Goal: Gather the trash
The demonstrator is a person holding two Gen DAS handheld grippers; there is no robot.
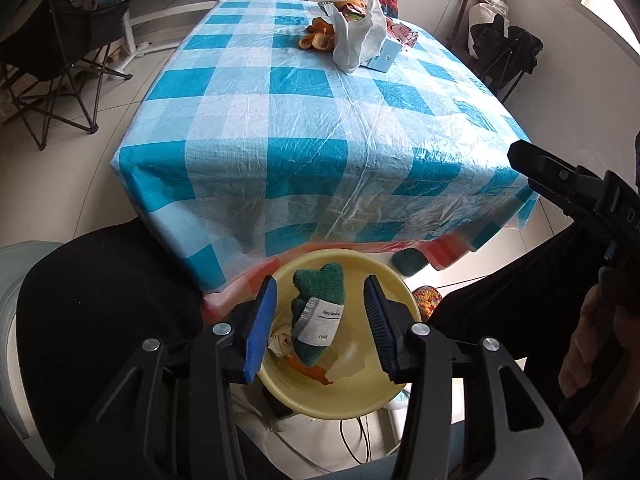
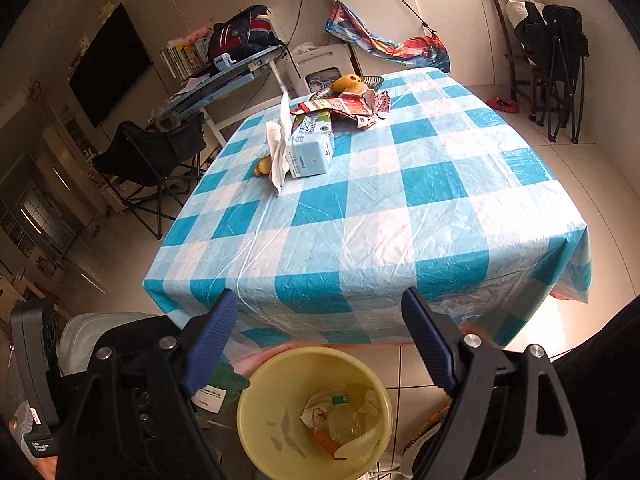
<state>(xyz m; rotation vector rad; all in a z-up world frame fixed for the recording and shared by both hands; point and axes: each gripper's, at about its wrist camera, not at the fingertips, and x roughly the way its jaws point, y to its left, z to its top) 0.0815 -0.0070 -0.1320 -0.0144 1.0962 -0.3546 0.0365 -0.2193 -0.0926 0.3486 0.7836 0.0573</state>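
Below the near edge of the bench, both grippers hang over a yellow bin (image 2: pixel 276 412) on the floor. Left gripper (image 1: pixel 316 328) — jaws partly apart, blue pads standing clear on either side of a green cloth (image 1: pixel 318 292) with a white label (image 1: pixel 316 322); the pads do not press on it. In the left wrist view the cloth shows between the pads, over the bin's mouth; whether it rests on the trash below cannot be told. From the right wrist view the same cloth shows at the bin's left rim, partly hidden behind the right gripper's left finger.

Right gripper (image 2: pixel 320 344) — jaws wide, nothing between them, aimed down past the bench edge toward the bin. Its black body and the hand (image 1: pixel 588 344) gripping it show at the right edge of the left view.

Inside the bin: crumpled white paper (image 2: pixel 316 408), clear plastic wrapping (image 2: pixel 352 420) and an orange scrap (image 2: pixel 326 440).

Bench (image 2: pixel 400 216) covered with a blue-and-white checked plastic cloth, creased, draped over the front. Remaining trash sits at the far end, well apart from the grippers: a pale blue carton (image 2: pixel 310 148) lying on its side, a white tissue (image 2: pixel 280 148) just beside it, yellow fruit peel (image 2: pixel 262 166) next to the tissue, a torn red-and-white wrapper (image 2: pixel 352 106) behind the carton.

Dark-clothed legs of the person flank the bin.
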